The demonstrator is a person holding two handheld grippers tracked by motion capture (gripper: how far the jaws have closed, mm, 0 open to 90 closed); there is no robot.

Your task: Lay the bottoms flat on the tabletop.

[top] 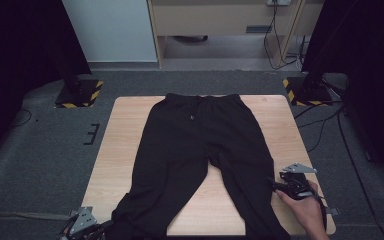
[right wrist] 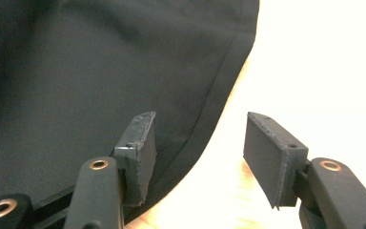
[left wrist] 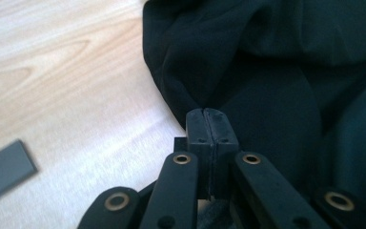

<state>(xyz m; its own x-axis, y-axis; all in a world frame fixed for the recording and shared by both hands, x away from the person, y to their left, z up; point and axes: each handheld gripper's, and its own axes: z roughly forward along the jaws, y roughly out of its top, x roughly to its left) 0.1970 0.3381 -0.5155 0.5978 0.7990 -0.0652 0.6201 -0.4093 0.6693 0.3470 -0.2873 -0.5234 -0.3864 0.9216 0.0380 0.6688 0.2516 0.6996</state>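
Note:
A pair of black trousers [top: 195,140] lies flat on the wooden table [top: 125,130], waistband at the far edge and legs toward me. My left gripper [top: 105,229] is at the table's near left corner, by the cuff of the left leg. In the left gripper view its pads [left wrist: 207,114] are pressed together, and a pinch of black fabric [left wrist: 190,57] is drawn taut between them. My right gripper [top: 276,186], held in a hand, sits at the outer edge of the right leg. Its jaws [right wrist: 198,119] stand open astride the side seam [right wrist: 219,95], one pad over cloth, one over bare wood.
Two floor stands with yellow-black striped bases [top: 80,92] [top: 305,90] flank the table's far corners, and cables [top: 330,125] run across the grey carpet on the right. A grey strip [left wrist: 2,171] lies on the wood near the left gripper. Bare wood shows between the legs.

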